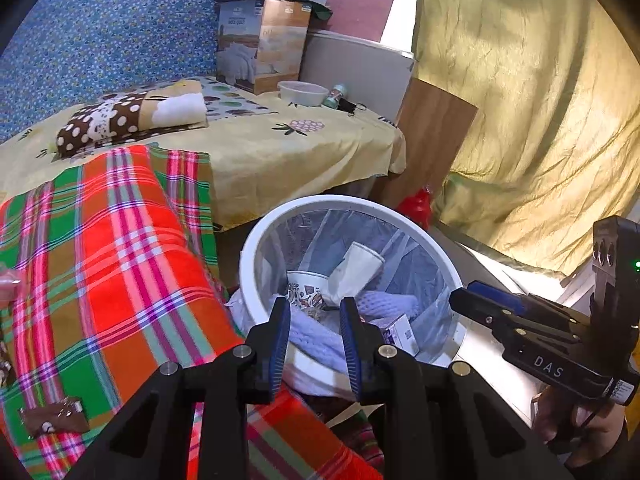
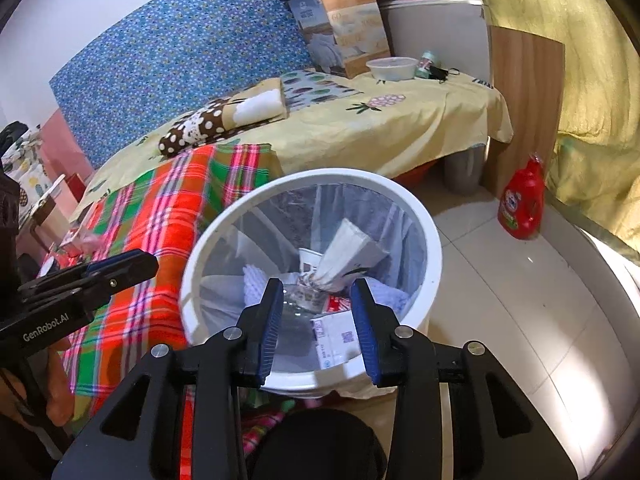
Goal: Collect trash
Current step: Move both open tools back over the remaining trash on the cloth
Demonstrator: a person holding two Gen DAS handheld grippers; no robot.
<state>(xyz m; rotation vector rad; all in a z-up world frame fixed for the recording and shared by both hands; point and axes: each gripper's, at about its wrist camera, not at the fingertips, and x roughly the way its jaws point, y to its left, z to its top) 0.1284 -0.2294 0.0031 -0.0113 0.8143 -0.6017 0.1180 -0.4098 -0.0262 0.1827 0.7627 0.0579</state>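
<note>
The left gripper (image 1: 315, 332), black with blue pads, is spread and holds nothing — its fingertips hang just over the near rim of the round white plastic trash bin (image 1: 256, 240) lined with a clear bag. The right gripper (image 2: 318, 316) is likewise spread and empty, poised over the same bin's near edge; from the left wrist view it shows off to the right, its fingers there looking close together at that angle. Ahead of both grippers, inside the bin, lie a crumpled white paper cup (image 2: 348, 252), a patterned paper cup (image 1: 306, 286), a small white cardboard box with printed labels (image 2: 334, 338) and pale blue knitted cloth (image 1: 312, 336). Left of the left gripper spreads a red, green and orange plaid blanket (image 1: 112, 264) on the bed, with a brown snack wrapper (image 1: 54, 416) lying on it. Well beyond, on the yellow bedsheet (image 2: 400, 124), stand a clear plastic bowl (image 2: 392, 68) and a tall cardboard bedding box (image 2: 344, 24). To the right of the right gripper a red detergent bottle (image 2: 522, 200) stands on the tiled floor.
</note>
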